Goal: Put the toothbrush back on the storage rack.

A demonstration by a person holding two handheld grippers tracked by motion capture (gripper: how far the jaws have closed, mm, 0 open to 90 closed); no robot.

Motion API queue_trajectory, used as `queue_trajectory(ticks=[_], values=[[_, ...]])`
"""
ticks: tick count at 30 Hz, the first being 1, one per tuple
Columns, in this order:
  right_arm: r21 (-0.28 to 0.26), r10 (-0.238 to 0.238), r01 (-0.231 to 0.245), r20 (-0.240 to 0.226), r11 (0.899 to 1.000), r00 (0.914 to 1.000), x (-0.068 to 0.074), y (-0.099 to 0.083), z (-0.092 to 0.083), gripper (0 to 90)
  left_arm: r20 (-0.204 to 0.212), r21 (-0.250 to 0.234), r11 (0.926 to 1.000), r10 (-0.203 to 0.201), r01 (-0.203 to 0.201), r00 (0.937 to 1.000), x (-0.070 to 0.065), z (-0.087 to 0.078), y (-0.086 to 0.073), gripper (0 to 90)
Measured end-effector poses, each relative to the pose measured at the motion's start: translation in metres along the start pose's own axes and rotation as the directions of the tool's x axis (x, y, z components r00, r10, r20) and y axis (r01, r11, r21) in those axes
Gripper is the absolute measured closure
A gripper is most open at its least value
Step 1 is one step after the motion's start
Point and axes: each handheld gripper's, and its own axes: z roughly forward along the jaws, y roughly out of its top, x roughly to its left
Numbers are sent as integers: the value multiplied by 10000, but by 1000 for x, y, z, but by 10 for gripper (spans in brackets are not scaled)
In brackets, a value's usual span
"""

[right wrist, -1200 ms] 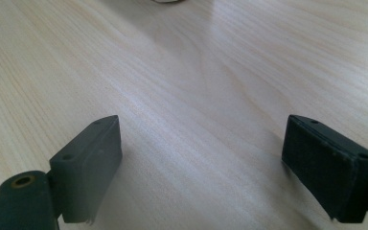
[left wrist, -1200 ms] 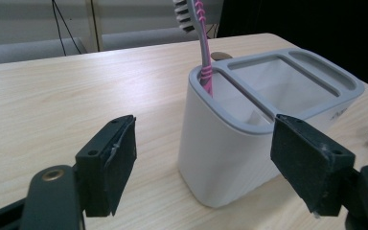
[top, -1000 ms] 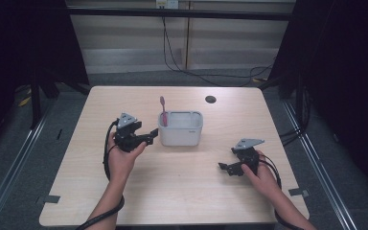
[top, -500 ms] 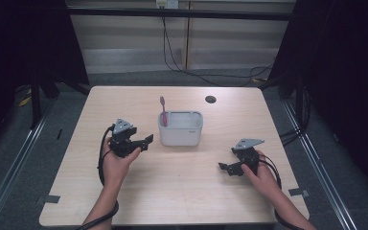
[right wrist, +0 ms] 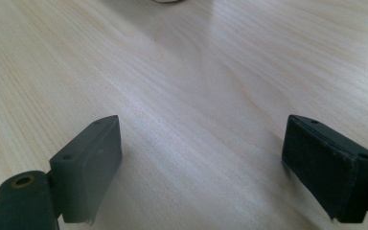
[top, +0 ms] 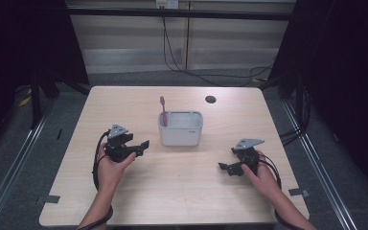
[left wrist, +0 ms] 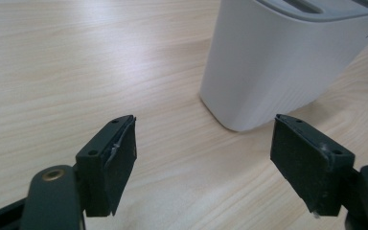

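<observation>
Left tongs (top: pixel 143 145) wide open, empty, beside the white holder (top: pixel 180 128) with pink toothbrush (top: pixel 163 111); right tongs (top: pixel 224 168) open, empty. Approach level, avoid tipping holder.

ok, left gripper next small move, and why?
Probably ease the left gripper back toward the table edge to rest: its fingers stand open and empty beside the white holder, and the toothbrush already stands inside.
</observation>
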Motion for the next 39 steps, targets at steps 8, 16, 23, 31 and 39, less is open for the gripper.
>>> queue_trajectory(ticks=[8,16,23,31,39], values=[[0,18,-18,1,10000,10000,0,0,0,132,-21,191,9998,63,-63,10000,9,-8,-7,231],[2,12,-12,0,10000,10000,0,0,0,132,17,378,9992,91,-92,10000,15,-13,-15,223],[-1,5,-5,1,10000,10000,0,0,0,132,96,637,9979,144,-150,9999,20,-18,-21,219],[-1,6,-6,2,10000,10000,0,0,0,132,119,999,9949,90,-101,9999,27,-21,-31,220],[7,20,-20,7,10000,10000,0,0,0,132,-110,1342,9903,372,-354,9992,31,-21,-39,226]])
